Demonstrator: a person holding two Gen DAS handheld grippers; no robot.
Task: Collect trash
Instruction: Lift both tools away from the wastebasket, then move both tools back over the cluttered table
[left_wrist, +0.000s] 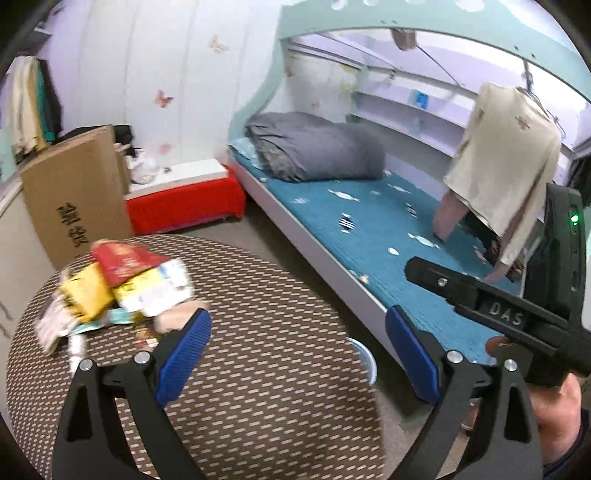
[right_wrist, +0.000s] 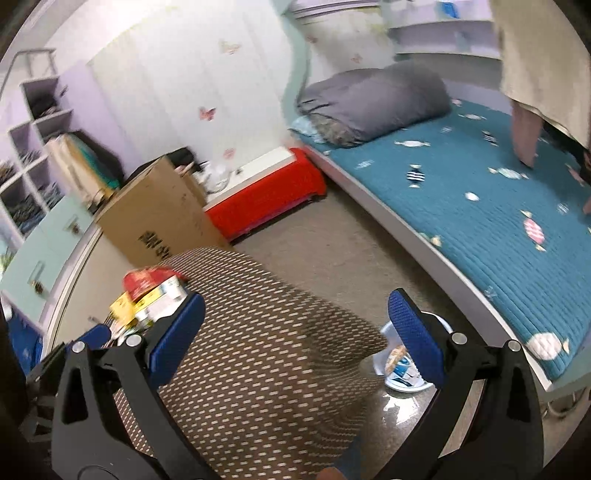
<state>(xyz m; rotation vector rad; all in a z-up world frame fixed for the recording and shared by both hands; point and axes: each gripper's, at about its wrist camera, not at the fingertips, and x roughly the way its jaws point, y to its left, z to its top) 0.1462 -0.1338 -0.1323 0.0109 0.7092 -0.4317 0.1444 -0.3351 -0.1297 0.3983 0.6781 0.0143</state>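
Bedroom setting: patterned round table (left_wrist: 258, 350) below both claws, bed (left_wrist: 369, 229) ahead to the right. Ahead-left of your left gripper (left_wrist: 297, 347), the trash pile (left_wrist: 122, 291) of red, yellow and white packets sits on the table, touching or just beyond the left blue finger (left_wrist: 184, 354). Jaws spread wide, nothing held. Your right gripper (right_wrist: 297, 332) is likewise wide apart and empty; the bin (right_wrist: 402, 369), already holding scraps, lies low beneath its right finger, beside the table. Risk: frames are blurred, so a fast sweep may scatter loose packets off the table edge, or pinch only one.
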